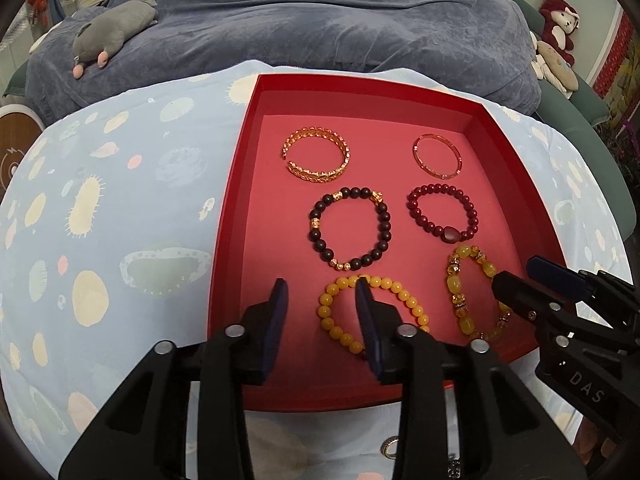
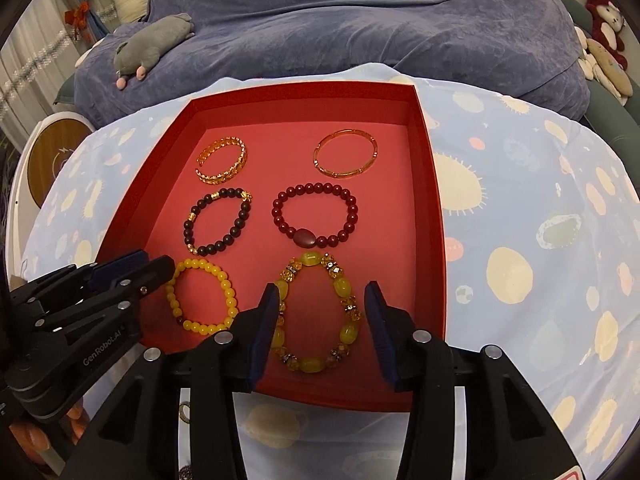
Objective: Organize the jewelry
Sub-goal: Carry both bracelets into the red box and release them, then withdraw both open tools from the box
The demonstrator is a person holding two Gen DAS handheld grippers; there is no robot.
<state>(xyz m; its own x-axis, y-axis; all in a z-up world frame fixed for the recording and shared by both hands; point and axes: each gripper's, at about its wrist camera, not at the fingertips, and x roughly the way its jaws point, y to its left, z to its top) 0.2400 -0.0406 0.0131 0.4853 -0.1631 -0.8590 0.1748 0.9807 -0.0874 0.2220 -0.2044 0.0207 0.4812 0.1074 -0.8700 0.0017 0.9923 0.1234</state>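
Note:
A red tray (image 1: 400, 96) (image 2: 434, 184) holds several bracelets in pairs: a gold cuff (image 1: 317, 158) (image 2: 221, 159) and a thin gold bangle (image 1: 437, 156) (image 2: 345, 153) at the back, a dark bead bracelet (image 1: 349, 233) (image 2: 218, 220) and a red bead bracelet (image 1: 442, 213) (image 2: 315, 216) in the middle, a yellow bead bracelet (image 1: 372, 312) (image 2: 202, 298) and a chunky yellow stone bracelet (image 1: 474, 296) (image 2: 316, 312) at the front. My left gripper (image 1: 322, 286) is open and empty over the front left of the tray. My right gripper (image 2: 322, 290) is open, above the chunky bracelet.
The tray lies on a light blue patterned cloth (image 1: 100, 220). A small ring (image 1: 390, 448) lies on the cloth in front of the tray. A blue blanket (image 1: 320, 20) with a grey plush toy (image 1: 112, 34) is behind. Plush toys (image 1: 556, 40) sit at the right.

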